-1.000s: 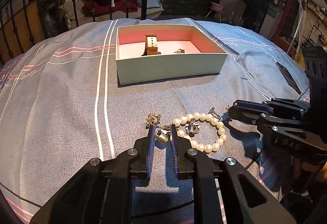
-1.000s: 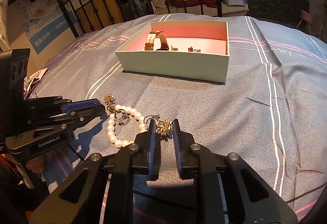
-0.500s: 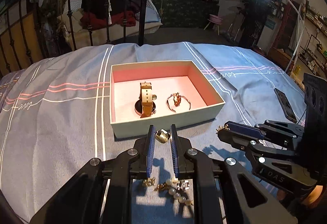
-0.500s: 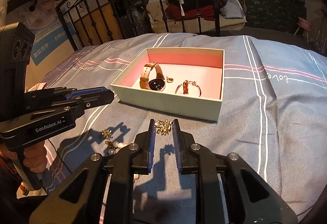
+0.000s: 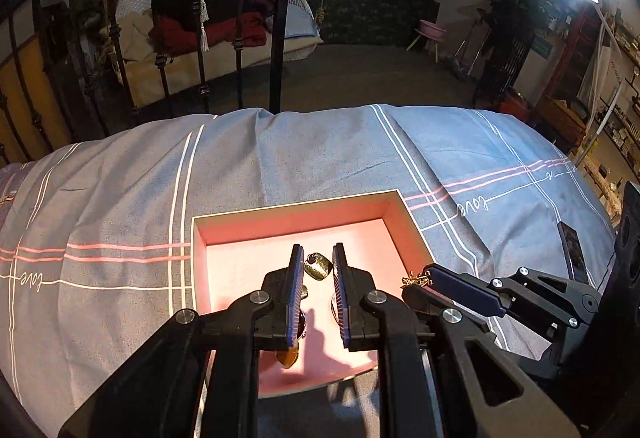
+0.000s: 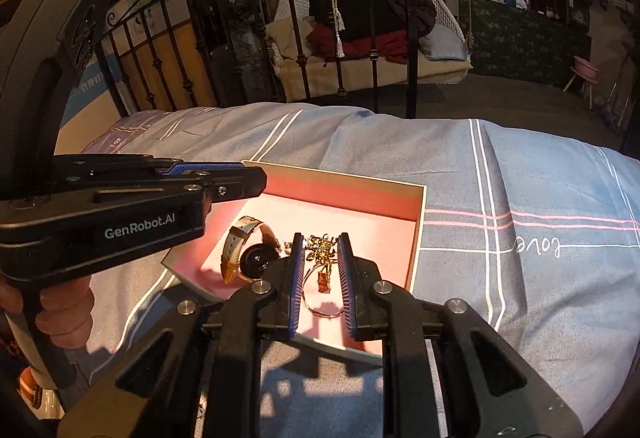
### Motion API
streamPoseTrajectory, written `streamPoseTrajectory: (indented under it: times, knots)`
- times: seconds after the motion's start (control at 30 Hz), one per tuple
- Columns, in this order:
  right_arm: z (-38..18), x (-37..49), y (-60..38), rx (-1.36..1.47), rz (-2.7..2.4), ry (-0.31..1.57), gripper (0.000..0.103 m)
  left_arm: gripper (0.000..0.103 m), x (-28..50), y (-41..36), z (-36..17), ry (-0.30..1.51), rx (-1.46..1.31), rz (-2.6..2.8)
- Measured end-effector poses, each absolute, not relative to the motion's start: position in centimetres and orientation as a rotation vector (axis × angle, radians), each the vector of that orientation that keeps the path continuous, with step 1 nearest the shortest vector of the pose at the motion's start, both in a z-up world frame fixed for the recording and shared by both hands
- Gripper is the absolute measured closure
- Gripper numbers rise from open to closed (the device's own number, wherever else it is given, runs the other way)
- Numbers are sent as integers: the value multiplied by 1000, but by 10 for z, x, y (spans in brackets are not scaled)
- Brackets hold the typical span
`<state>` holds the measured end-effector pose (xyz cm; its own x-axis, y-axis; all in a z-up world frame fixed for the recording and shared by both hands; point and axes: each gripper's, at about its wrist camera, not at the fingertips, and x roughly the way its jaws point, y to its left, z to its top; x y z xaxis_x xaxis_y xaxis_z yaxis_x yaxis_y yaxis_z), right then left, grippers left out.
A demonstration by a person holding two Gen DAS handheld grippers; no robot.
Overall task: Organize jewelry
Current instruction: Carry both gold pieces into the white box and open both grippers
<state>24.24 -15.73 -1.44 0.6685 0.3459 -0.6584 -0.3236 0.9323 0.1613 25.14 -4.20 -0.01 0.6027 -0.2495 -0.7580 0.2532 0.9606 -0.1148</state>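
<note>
- Both grippers have carried their pieces up off the bedspread — a second ago they were down by the pearl bracelet.
- Left gripper pinches a gold pendant above the box floor.
- Right gripper pinches a gold filigree piece near the box's right edge, over the watch and bangle.
- Likely next — release.

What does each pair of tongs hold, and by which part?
Left tongs: gold pendant, pinched by its sides. Right tongs: gold ornament, likewise.
</note>
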Motion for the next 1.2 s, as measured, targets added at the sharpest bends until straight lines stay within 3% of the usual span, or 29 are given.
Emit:
streamPoseTrajectory:
  times: [1.1, 1.13, 1.17, 1.2]
  knots:
    - [-58, 264, -153, 14, 389, 865, 85, 88, 282, -51, -43, 1003, 65, -246]
    - [-57, 263, -154, 14, 393, 869, 84, 88, 282, -50, -42, 1001, 64, -244]
    - [-56, 260, -154, 14, 393, 866, 75, 88, 280, -48, -39, 994, 62, -242]
    - [-53, 257, -154, 11, 389, 850, 55, 84, 278, -46, -36, 984, 59, -244]
